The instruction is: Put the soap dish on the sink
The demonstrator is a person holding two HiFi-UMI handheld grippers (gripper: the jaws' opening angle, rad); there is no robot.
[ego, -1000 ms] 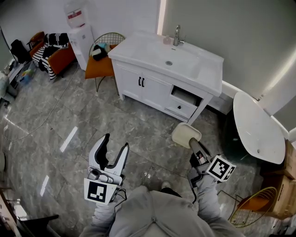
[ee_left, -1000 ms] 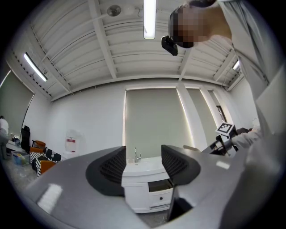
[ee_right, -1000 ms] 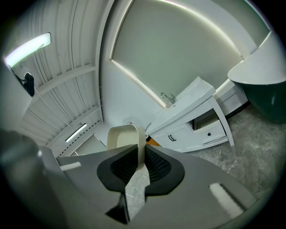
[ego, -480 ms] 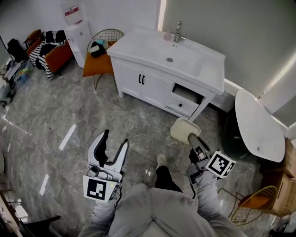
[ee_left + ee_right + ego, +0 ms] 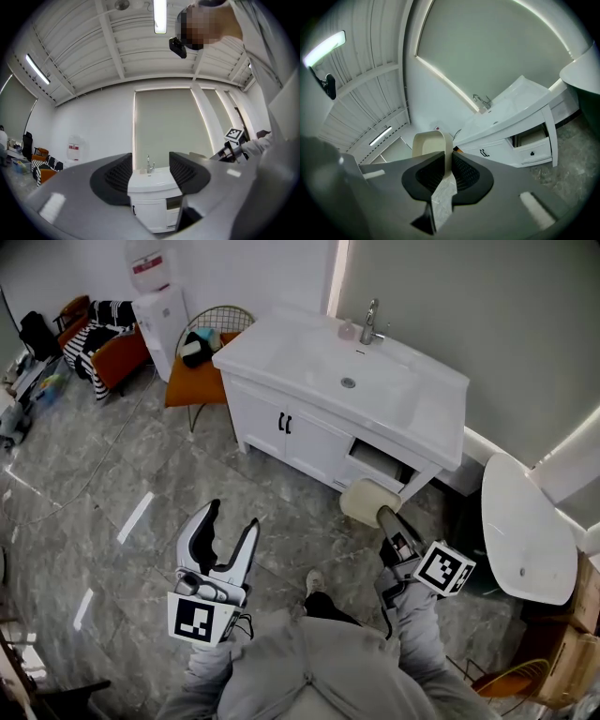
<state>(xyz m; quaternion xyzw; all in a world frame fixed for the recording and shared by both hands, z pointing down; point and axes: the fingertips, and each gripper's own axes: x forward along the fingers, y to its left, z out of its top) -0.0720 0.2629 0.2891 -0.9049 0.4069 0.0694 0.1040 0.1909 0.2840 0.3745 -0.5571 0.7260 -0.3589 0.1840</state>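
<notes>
My right gripper (image 5: 386,519) is shut on the rim of a cream soap dish (image 5: 364,501), held in the air just in front of the white sink cabinet (image 5: 281,418). In the right gripper view the soap dish (image 5: 430,144) stands upright, pinched between the jaws of the right gripper (image 5: 447,165). The sink (image 5: 352,371) has a basin, a chrome tap (image 5: 370,322) and a small pink thing beside it. My left gripper (image 5: 228,537) hangs open and empty over the floor, well short of the cabinet. The left gripper view looks between the open jaws at the sink (image 5: 152,180).
One cabinet drawer (image 5: 375,463) stands open right behind the dish. An orange wire chair (image 5: 199,367) and a water dispenser (image 5: 159,306) stand left of the cabinet. A round white table (image 5: 523,526) is at the right. The marble floor (image 5: 122,474) lies between me and the cabinet.
I have moved closer to the cabinet. The right gripper with the soap dish has come forward, near the open drawer. The left gripper has kept its pose.
</notes>
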